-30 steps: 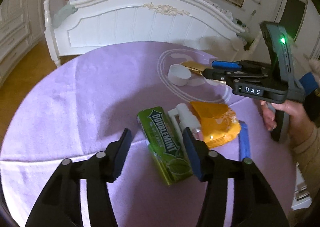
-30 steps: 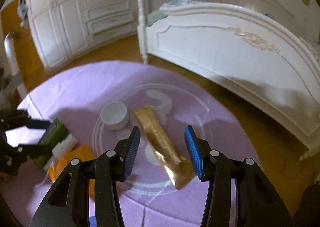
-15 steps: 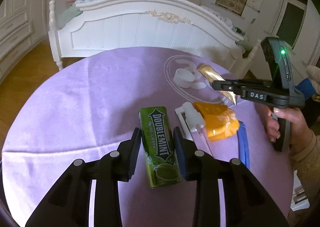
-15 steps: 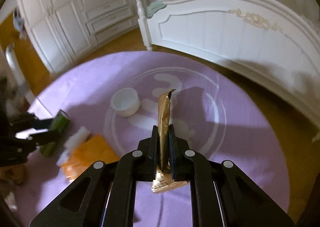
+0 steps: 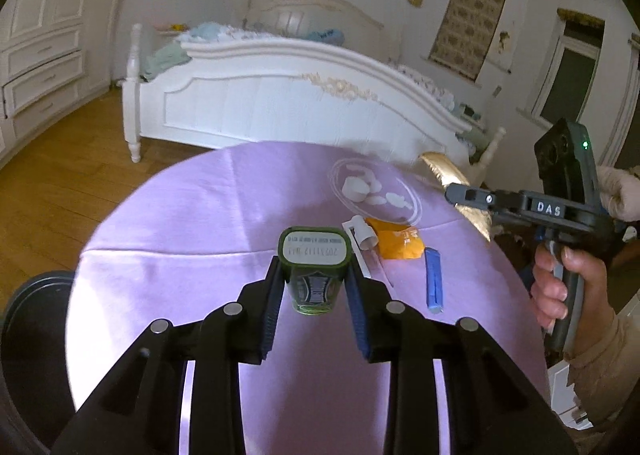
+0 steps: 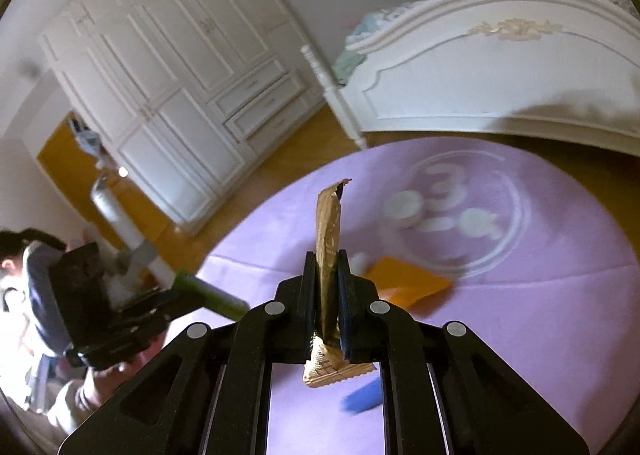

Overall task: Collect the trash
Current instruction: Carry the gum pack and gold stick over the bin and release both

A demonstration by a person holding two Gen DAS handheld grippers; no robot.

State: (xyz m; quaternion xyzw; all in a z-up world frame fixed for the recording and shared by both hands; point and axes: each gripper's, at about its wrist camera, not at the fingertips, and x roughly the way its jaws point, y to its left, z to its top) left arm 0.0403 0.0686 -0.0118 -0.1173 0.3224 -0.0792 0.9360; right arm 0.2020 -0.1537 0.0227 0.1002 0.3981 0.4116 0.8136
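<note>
My left gripper (image 5: 312,275) is shut on the green Doublemint gum box (image 5: 314,267) and holds it end-on above the purple round table (image 5: 180,223). My right gripper (image 6: 326,295) is shut on the gold wrapper (image 6: 329,227), which stands upright between the pads, lifted off the table. The right gripper also shows in the left wrist view (image 5: 464,195) with the gold wrapper (image 5: 444,171). The left gripper and green box (image 6: 212,295) show in the right wrist view at the left.
On the table lie an orange packet (image 5: 398,245), a white spray bottle (image 5: 364,233), a blue strip (image 5: 434,281) and a white cap (image 5: 354,187). A dark round bin (image 5: 28,319) stands at the lower left. A white bed (image 5: 280,103) is behind the table.
Both grippers closed on their items, the left on the gum box and the right on the gold wrapper, then lifted them off the table. The gum box now points end-on at the camera.
</note>
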